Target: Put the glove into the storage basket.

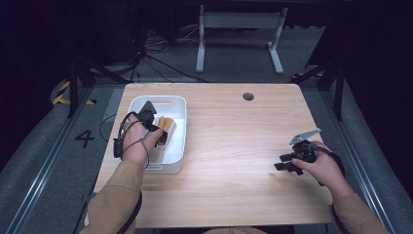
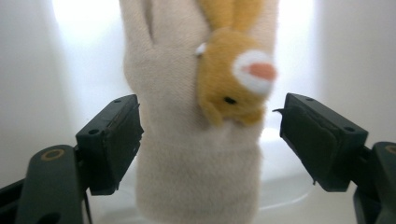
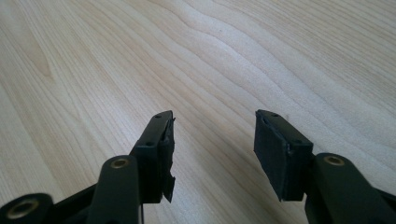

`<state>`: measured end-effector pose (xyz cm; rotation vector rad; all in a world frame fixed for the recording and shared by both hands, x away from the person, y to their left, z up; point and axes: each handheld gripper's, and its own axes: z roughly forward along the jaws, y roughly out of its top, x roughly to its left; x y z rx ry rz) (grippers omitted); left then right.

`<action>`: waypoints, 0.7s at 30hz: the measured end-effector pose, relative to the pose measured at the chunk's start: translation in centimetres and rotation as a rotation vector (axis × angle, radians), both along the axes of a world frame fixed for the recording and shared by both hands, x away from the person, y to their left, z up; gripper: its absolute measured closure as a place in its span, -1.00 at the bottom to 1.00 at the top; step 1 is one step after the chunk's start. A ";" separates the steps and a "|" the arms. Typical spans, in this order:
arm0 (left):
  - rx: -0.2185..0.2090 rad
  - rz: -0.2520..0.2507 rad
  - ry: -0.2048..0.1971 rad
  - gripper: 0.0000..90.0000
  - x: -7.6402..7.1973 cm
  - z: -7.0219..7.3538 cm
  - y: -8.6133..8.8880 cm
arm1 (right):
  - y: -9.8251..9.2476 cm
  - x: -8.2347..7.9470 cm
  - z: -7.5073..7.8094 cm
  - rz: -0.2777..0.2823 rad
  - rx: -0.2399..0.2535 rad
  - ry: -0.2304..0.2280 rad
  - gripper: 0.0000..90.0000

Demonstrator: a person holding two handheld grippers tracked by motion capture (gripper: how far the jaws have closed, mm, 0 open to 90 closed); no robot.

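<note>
Cream fleece glove [image 2: 187,154] with a rabbit face lies in the white bin [image 1: 178,127] between the spread, non-gripping left gripper [image 2: 210,140] jaws; the right gripper [image 3: 214,154] gapes over bare wooden table [image 3: 243,56].

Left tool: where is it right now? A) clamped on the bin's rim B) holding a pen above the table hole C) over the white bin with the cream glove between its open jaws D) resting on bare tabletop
C: the left tool sits over the white bin, jaws apart, with the cream glove and its yellow plush rabbit standing between them, a gap showing at the right pad.
</note>
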<state>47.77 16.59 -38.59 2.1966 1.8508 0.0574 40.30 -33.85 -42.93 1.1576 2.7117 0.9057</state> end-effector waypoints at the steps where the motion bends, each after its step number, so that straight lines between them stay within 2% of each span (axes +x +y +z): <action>1: 0.004 -0.009 -0.011 -0.50 -0.2 0.3 -0.1 | 0.0 0.0 0.0 0.001 0.002 -0.001 0.07; 11: -0.019 -0.112 -0.150 -0.45 -2.7 4.6 -1.6 | 0.0 -0.1 0.1 -0.002 0.006 -0.010 0.07; 17: -0.042 -0.220 -0.222 -0.42 -4.3 6.4 -3.1 | 0.0 -0.1 0.1 -0.005 0.007 -0.013 0.06; 19: -0.047 -0.274 -0.257 -0.41 -5.0 7.1 -3.8 | -0.1 -0.2 0.1 -0.004 0.006 -0.013 0.06; 21: -0.058 -0.313 -0.274 -0.40 -5.5 7.5 -4.4 | -0.2 -0.2 0.1 -0.005 0.006 -0.015 0.06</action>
